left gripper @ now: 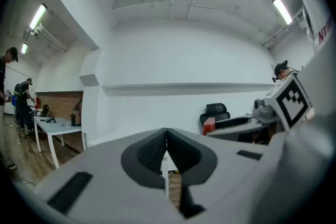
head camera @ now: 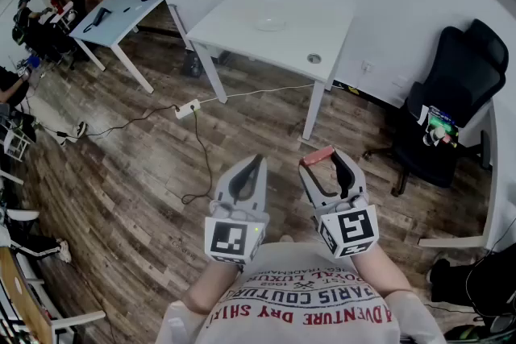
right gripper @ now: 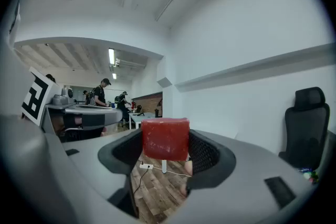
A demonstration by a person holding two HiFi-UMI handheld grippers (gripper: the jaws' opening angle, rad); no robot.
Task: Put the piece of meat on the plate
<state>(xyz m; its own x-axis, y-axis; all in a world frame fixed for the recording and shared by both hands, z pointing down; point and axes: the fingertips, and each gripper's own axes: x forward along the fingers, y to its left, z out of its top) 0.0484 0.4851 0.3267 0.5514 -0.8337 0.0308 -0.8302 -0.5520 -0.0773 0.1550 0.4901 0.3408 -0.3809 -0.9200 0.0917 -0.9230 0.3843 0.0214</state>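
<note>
Carrying, head view: right gripper (head camera: 321, 159) spread wide on the meat (head camera: 316, 156), lower centre; plate (head camera: 270, 18) on table (head camera: 326, 32), upper centre. Left gripper view: left gripper (left gripper: 166, 132) closed, empty. Right gripper view: meat pinched at the tips, so travel level, firm squeeze.

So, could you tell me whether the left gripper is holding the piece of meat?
No, the piece of meat is clamped between the jaws of the right gripper; the left gripper has its jaws together on nothing.

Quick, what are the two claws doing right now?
The left gripper is shut, empty.
The right gripper is shut on the piece of meat.
</note>
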